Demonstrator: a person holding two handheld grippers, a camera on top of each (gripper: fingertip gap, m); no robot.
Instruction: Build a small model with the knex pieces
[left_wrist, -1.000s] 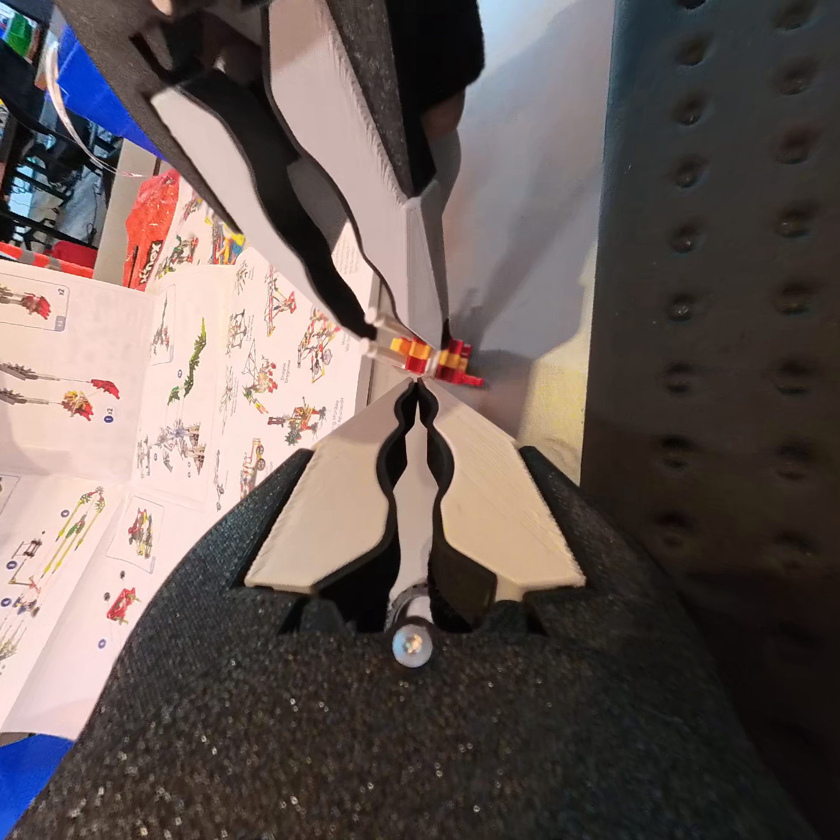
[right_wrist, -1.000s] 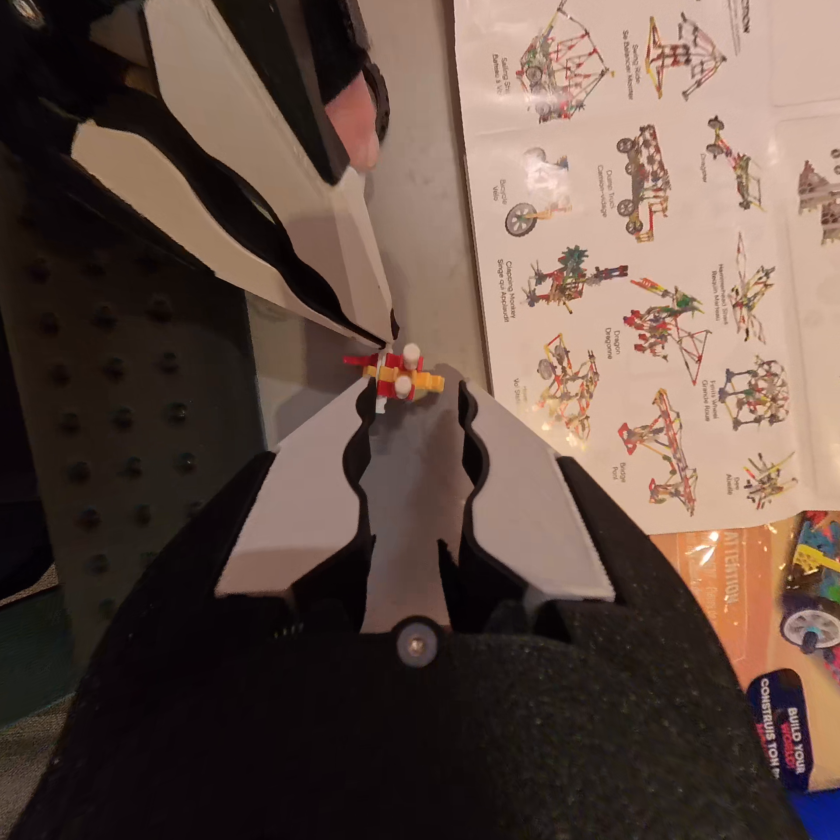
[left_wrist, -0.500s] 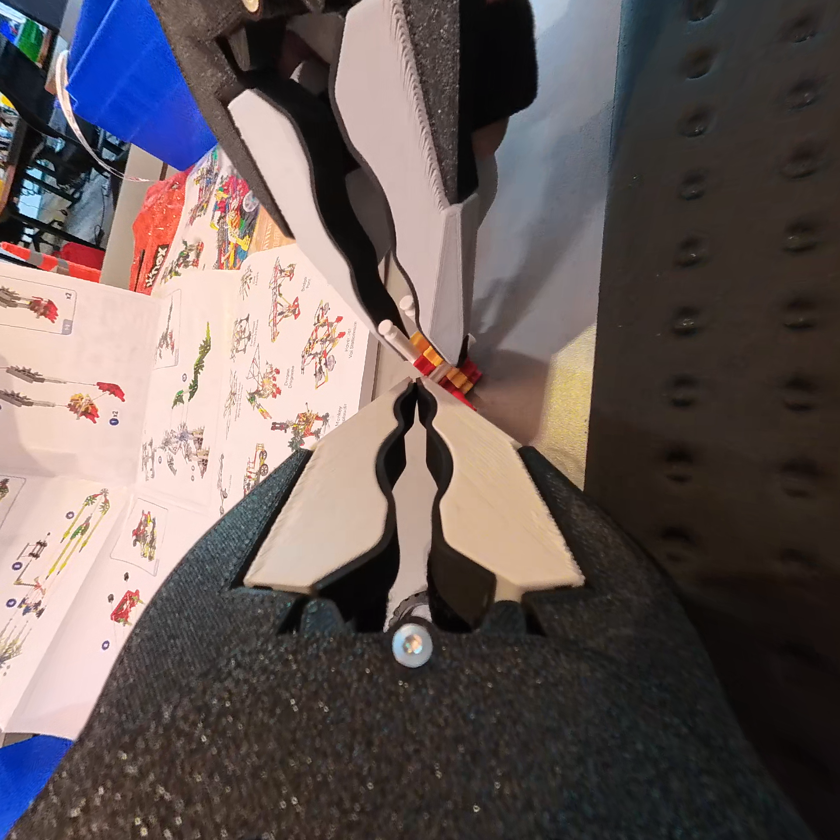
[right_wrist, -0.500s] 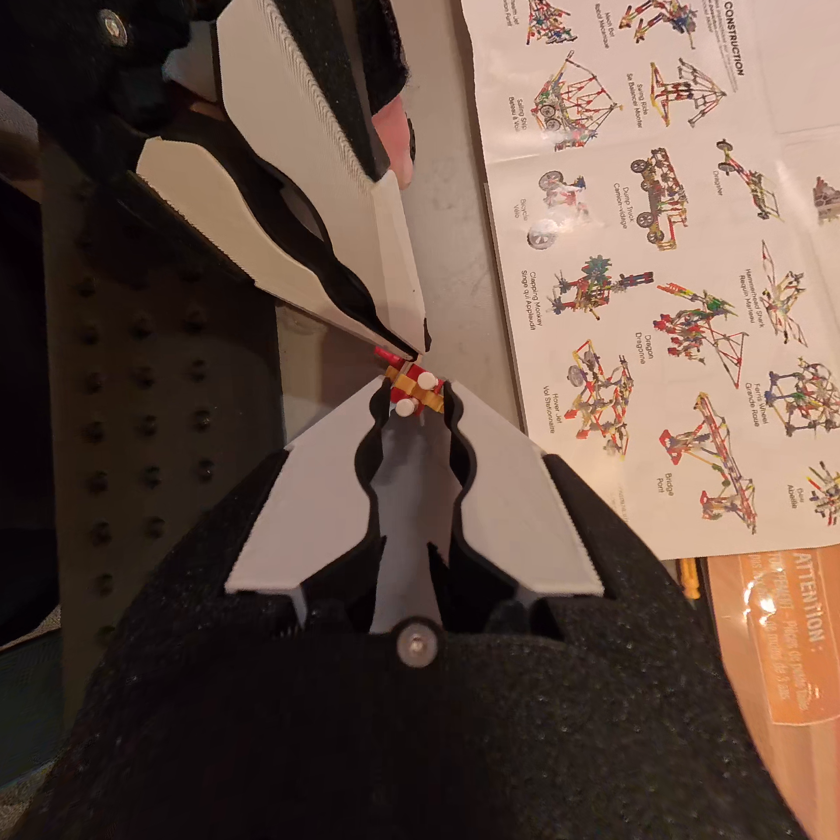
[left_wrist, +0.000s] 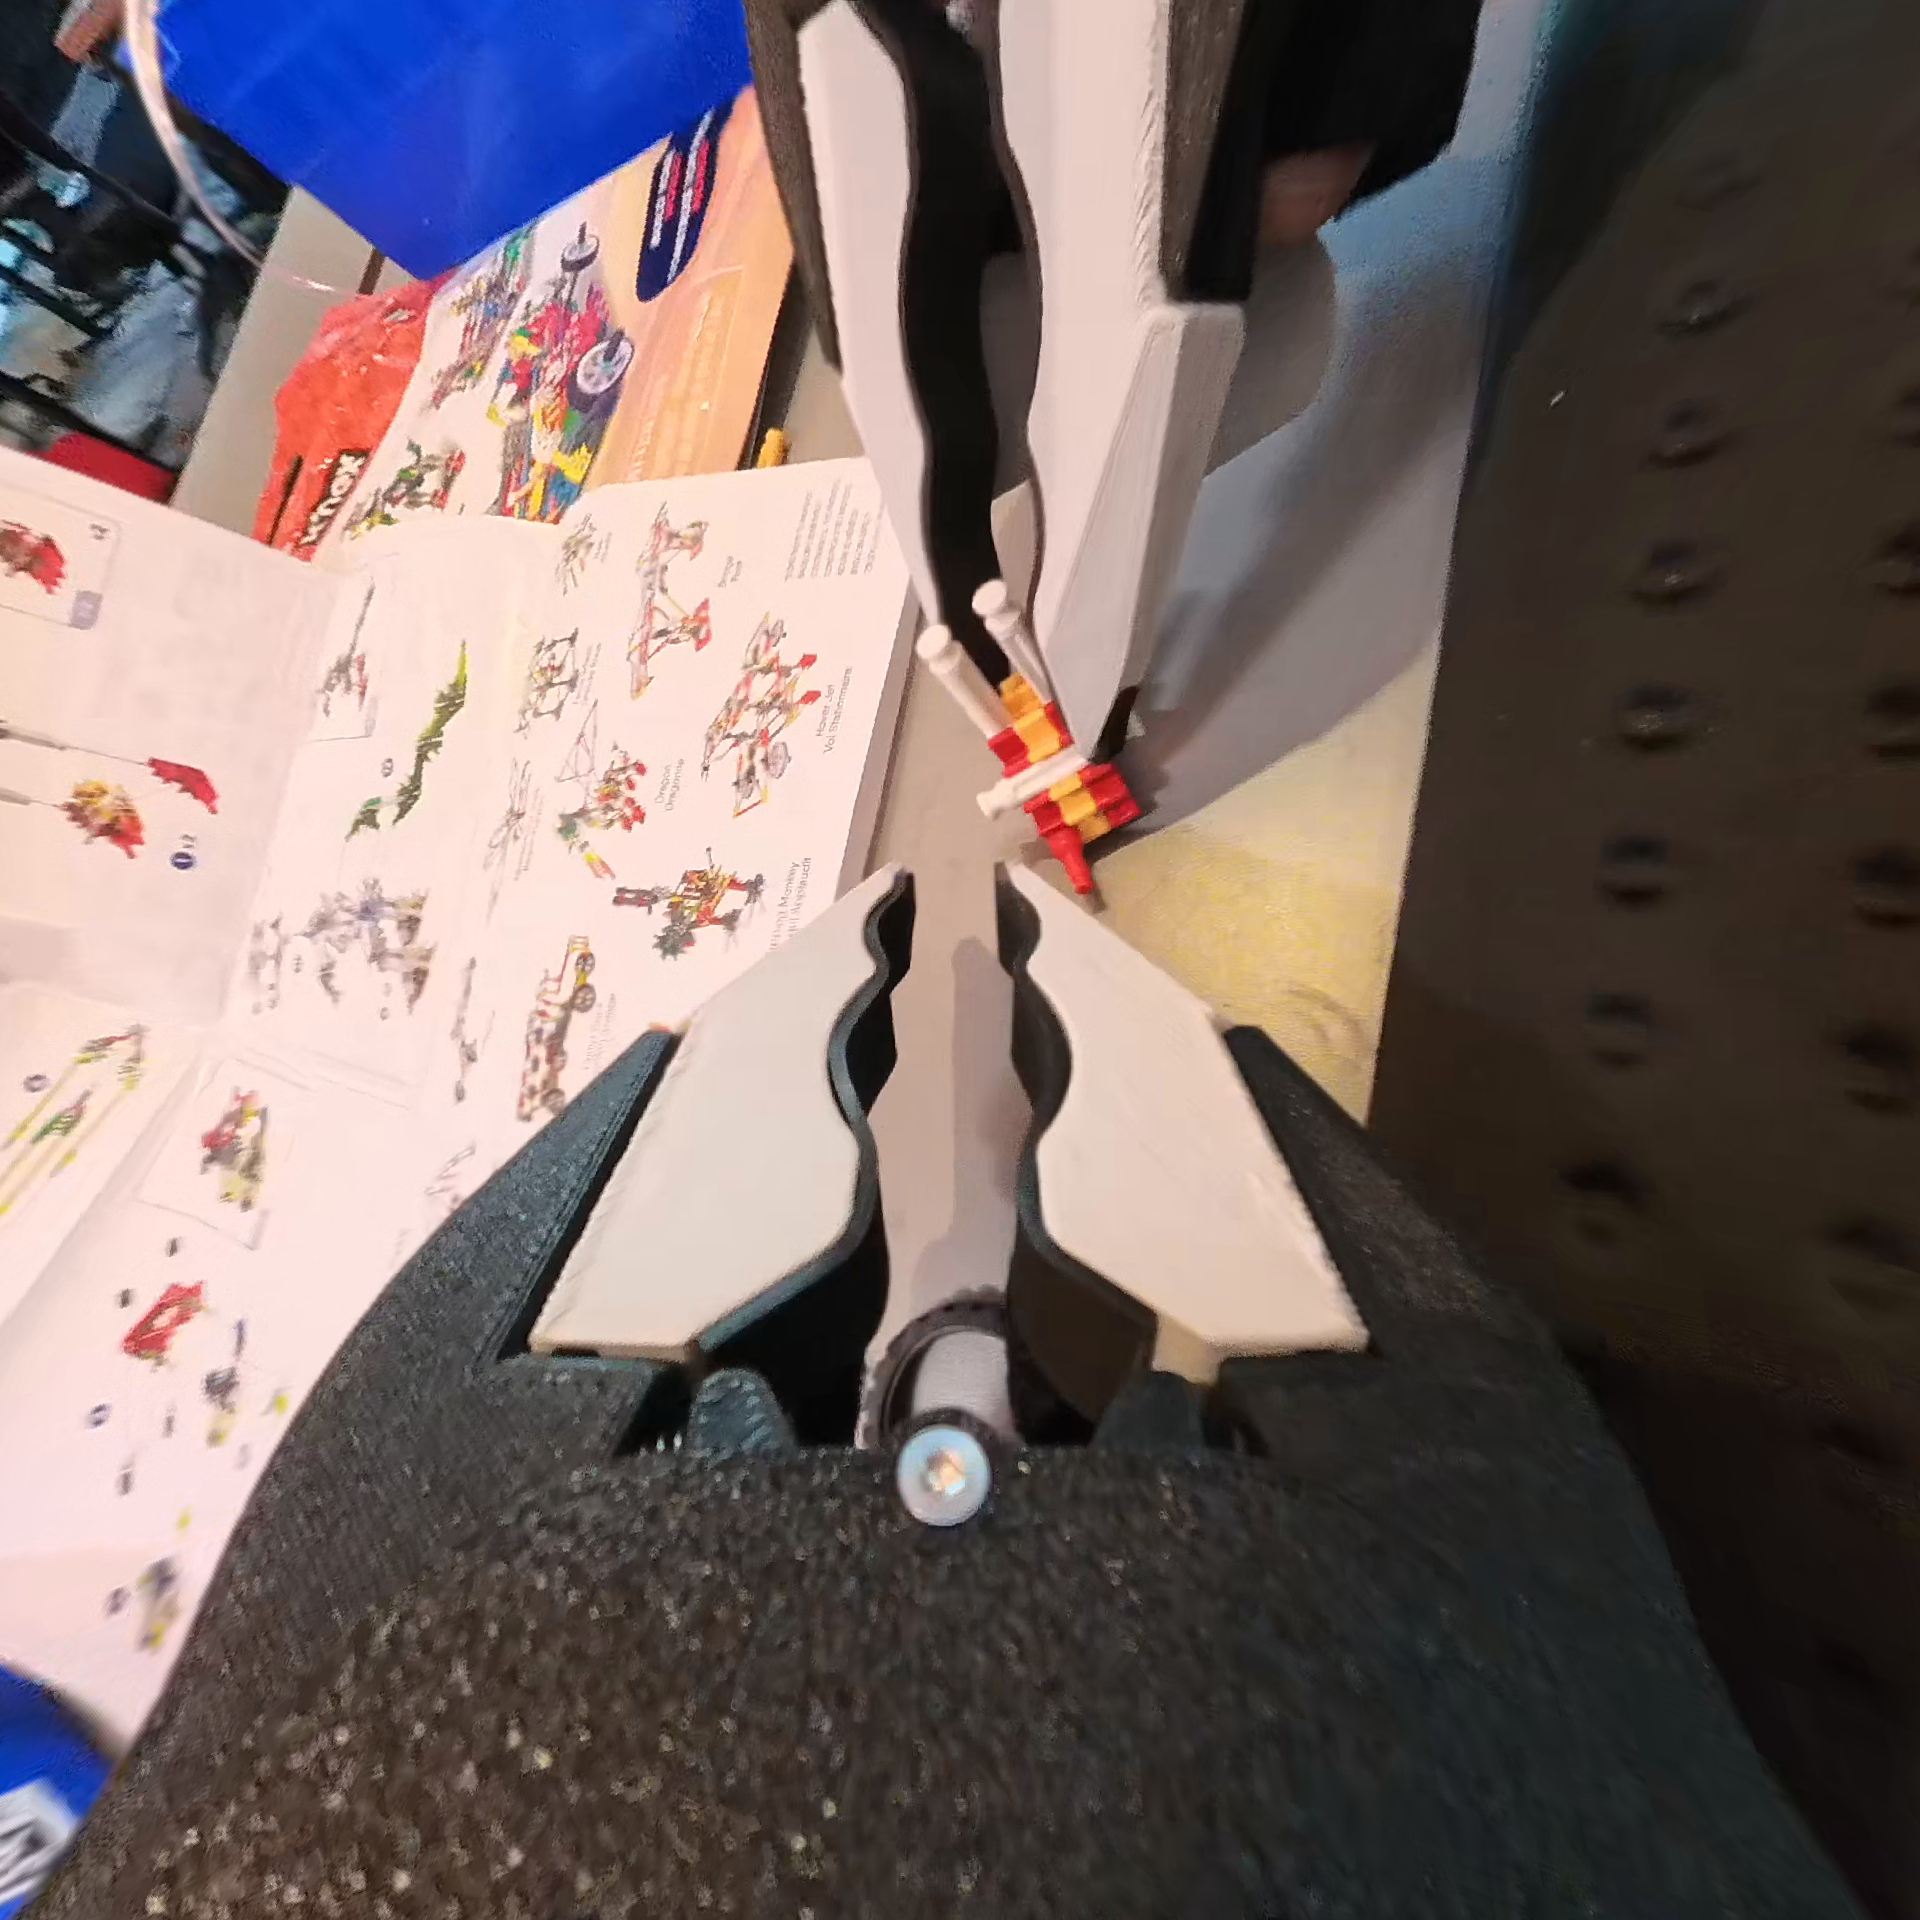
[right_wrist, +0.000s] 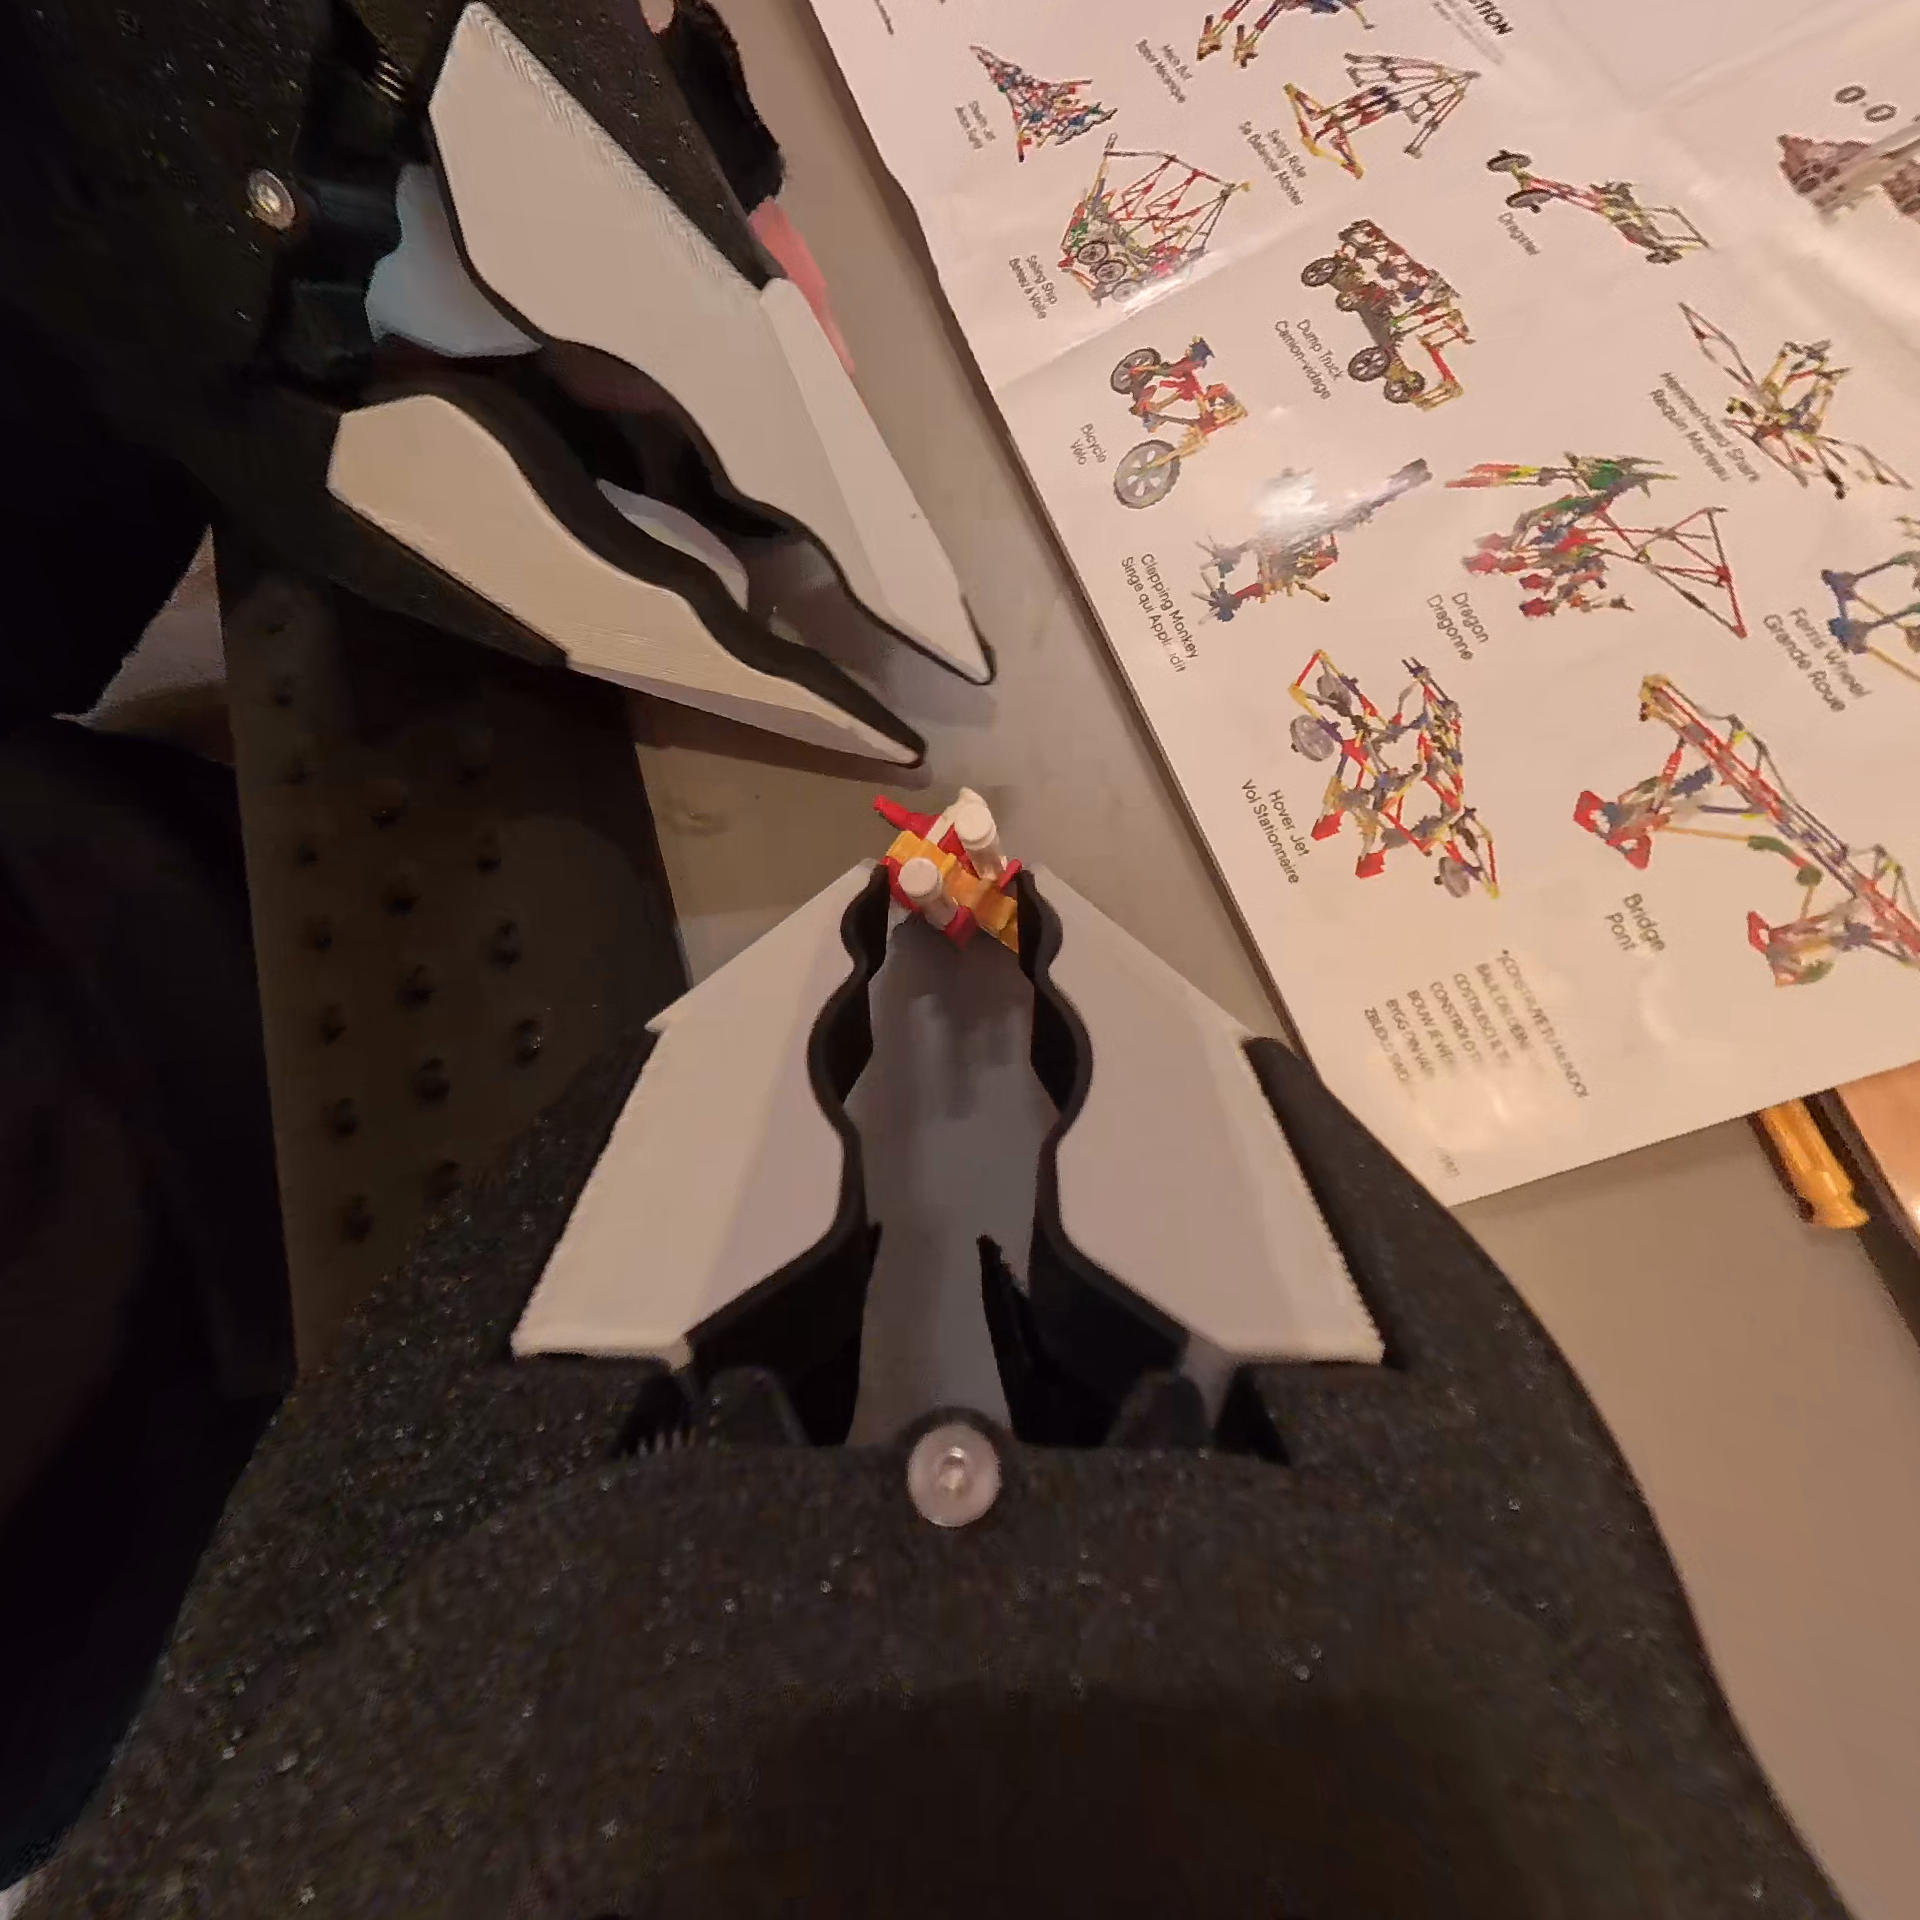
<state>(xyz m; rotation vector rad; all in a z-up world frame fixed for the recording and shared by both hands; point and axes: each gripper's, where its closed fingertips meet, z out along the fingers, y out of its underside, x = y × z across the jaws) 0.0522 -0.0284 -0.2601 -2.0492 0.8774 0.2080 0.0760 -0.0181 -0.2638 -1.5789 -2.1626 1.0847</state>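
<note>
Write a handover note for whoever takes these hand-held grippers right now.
Left hand-held gripper: open, empty, tips just short of the toy assembly, not touching it.
Right hand-held gripper: shut on the toy assembly, a small red, yellow and white rod-and-connector piece, over the grey tabletop.
Nearby: instruction sheet on one side, dark perforated panel on the other.

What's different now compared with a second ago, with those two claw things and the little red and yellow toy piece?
The left gripper let go of the toy piece and opened, backing slightly away. The right gripper closed on it and now holds it alone. The instruction sheet and grey table lie as before.
</note>
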